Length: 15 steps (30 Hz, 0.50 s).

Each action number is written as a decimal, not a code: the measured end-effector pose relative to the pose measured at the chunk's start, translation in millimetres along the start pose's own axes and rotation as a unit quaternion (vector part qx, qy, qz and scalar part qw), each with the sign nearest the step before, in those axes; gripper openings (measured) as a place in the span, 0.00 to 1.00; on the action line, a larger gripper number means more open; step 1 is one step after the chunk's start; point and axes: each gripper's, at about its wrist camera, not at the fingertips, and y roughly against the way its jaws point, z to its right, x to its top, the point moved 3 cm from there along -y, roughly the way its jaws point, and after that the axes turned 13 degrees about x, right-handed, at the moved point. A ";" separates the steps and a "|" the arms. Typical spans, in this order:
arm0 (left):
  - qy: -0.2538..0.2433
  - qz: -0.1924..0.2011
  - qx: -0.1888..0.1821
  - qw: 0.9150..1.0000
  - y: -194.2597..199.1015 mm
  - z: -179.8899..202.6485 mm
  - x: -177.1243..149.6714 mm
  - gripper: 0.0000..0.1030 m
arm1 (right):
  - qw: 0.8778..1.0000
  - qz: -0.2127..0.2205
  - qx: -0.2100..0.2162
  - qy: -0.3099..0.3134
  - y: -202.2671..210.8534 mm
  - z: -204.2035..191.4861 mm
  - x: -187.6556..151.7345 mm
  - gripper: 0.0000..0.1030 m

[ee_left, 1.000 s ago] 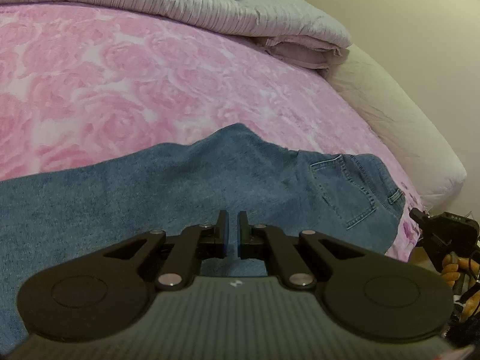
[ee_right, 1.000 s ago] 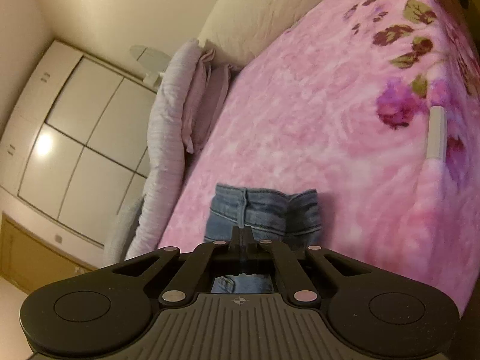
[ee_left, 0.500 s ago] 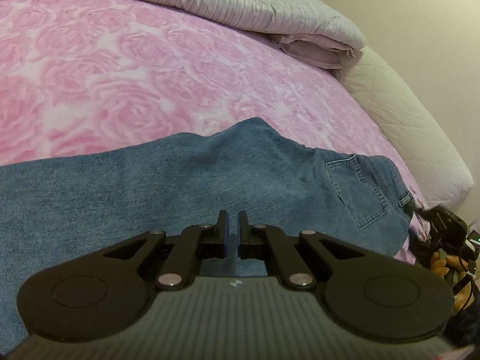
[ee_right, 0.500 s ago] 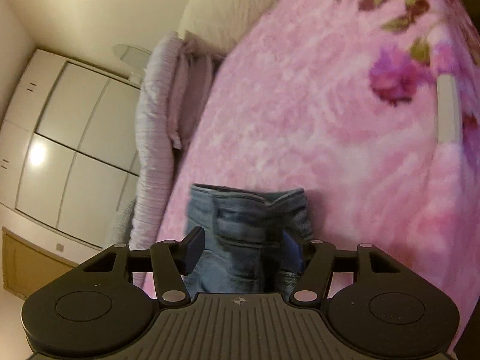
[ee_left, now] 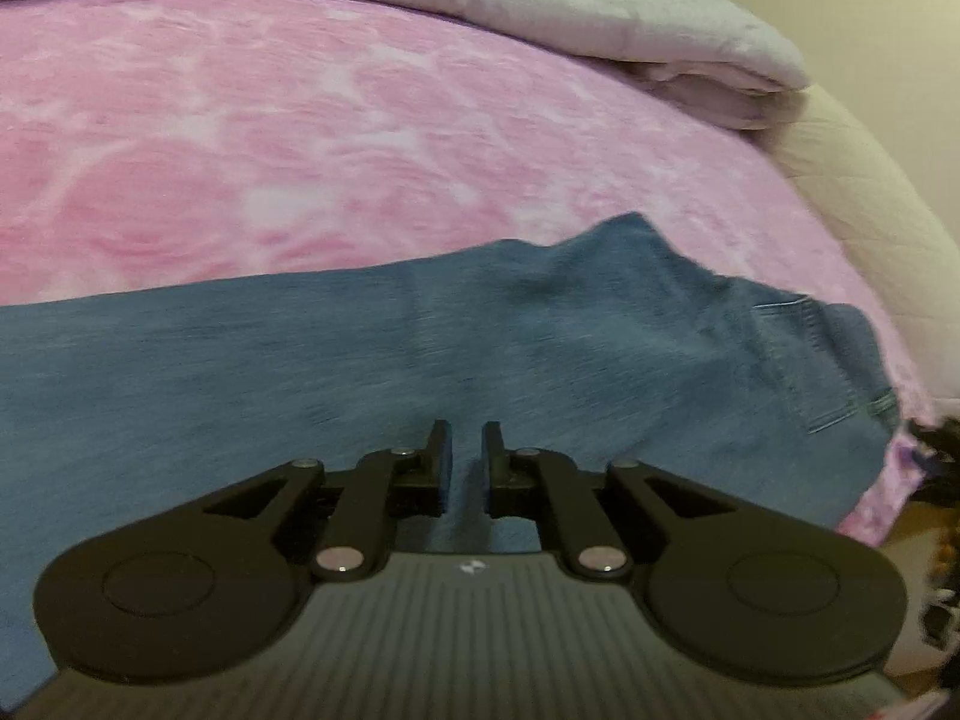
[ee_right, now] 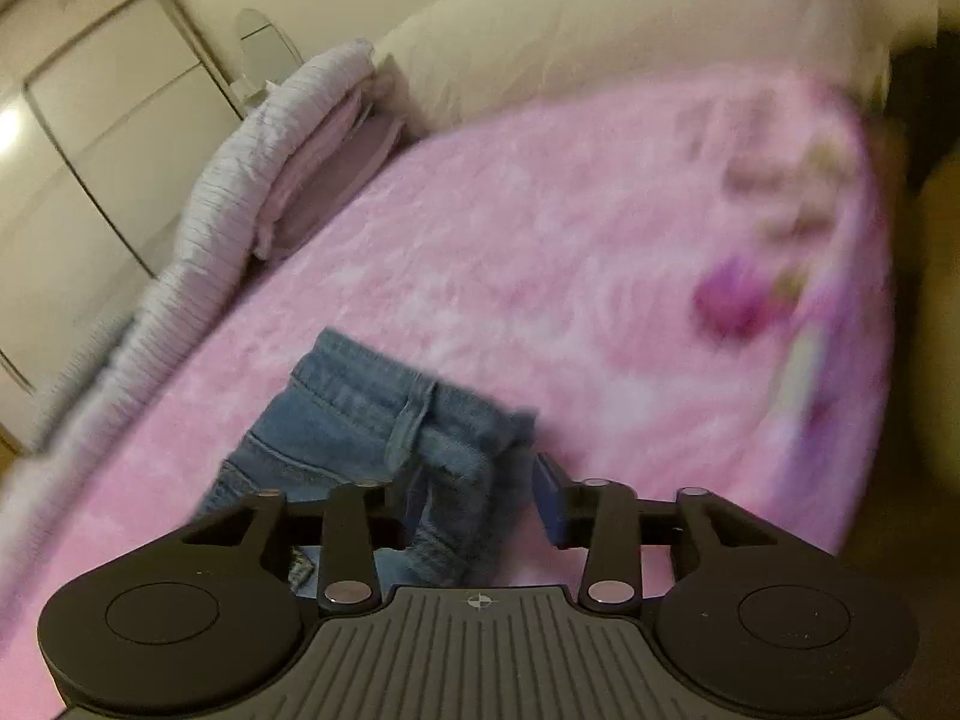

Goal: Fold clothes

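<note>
A: Where are the jeans (ee_left: 420, 354)?

B: Flat on the pink bedspread (ee_left: 300, 150). In the left wrist view they run as a long band across the middle of the frame, back pocket at the right edge. In the right wrist view the waistband end sits bunched at lower centre, belt loop up.

A: Left gripper (ee_left: 467, 450)?

B: Low over the denim, lower centre of the frame. Jaws are opening, a narrow gap showing between them, and no fold of cloth is pinched there. Released, as far as I can see.

A: Right gripper (ee_right: 474, 495)?

B: Jaws opening, standing wide. The waistband lies between them, but the pads (ee_right: 549, 498) are not pressing it. Let go.

A: So which step?

B: My reading: one lay-down is finished and both ends are being set free. Jeans look folded lengthwise, leg on leg.

A: Next?

B: Probably a crosswise fold. That calls for fresh grips on one end, both layers caught, then carried over toward the other end without dragging the lower layer
</note>
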 end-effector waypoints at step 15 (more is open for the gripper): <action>0.012 0.064 0.131 0.989 137.2 -82.1 -38.6 0.21 | 0.970 -0.129 0.147 0.146 70.4 -135.1 -122.3 0.39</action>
